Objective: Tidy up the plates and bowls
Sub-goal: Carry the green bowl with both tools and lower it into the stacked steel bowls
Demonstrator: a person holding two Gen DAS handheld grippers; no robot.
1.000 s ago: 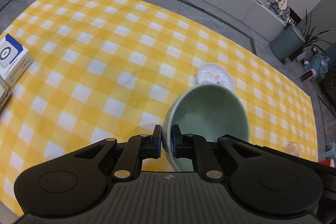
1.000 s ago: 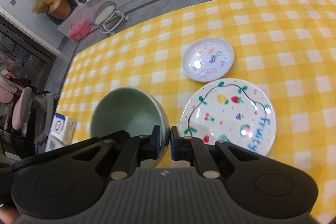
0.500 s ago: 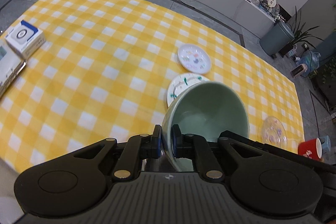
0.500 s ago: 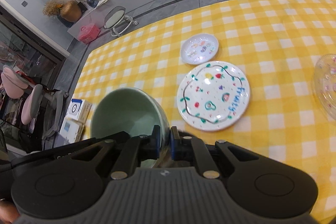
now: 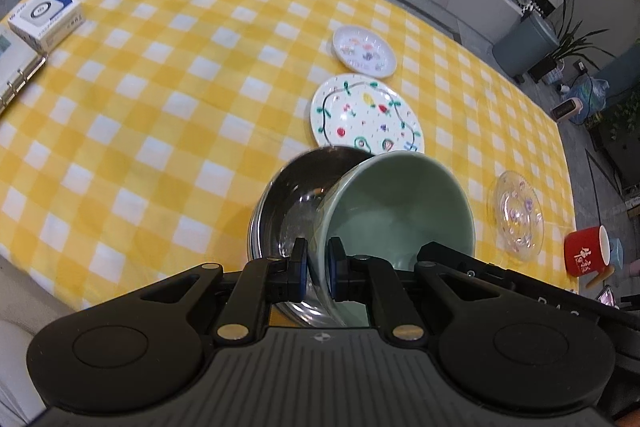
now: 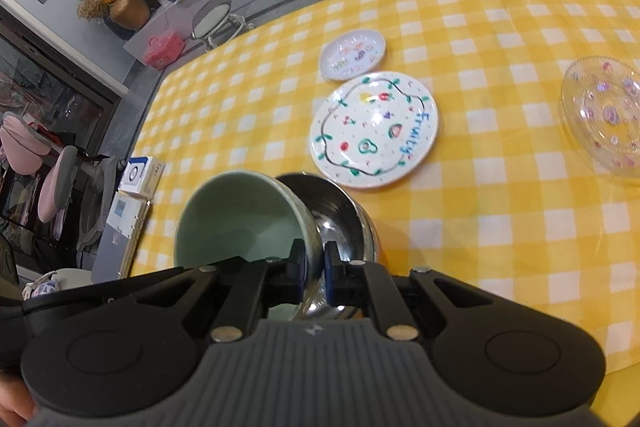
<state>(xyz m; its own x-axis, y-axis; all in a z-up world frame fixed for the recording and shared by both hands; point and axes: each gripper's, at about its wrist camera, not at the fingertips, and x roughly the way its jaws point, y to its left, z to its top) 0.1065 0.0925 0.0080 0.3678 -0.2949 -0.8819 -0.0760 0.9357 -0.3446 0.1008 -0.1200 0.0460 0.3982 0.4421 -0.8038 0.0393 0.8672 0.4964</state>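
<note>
Both grippers pinch the rim of one green bowl [image 5: 400, 211], my left gripper [image 5: 318, 269] on one side and my right gripper [image 6: 313, 269] on the opposite side. The green bowl [image 6: 240, 219] hangs above a steel bowl [image 5: 286, 211] that stands on the checked cloth; the steel bowl also shows in the right wrist view [image 6: 348, 215]. Beyond lie a large fruit plate [image 5: 366, 117], a small white plate [image 5: 364, 51] and a clear glass plate [image 5: 518, 215]. The same plates show in the right wrist view: fruit plate [image 6: 374, 129], small plate [image 6: 352, 53], glass plate [image 6: 606, 121].
A red mug [image 5: 588, 257] stands at the table's right end. A white-and-blue box [image 5: 44, 17] and a ring binder [image 5: 12, 67] lie at the left end. The yellow checked cloth [image 5: 160, 87] covers the table, and its front edge lies close below the grippers.
Both grippers have carried the green bowl back toward the table's near edge. The steel bowl has come into view under it, and more of the plates now show.
</note>
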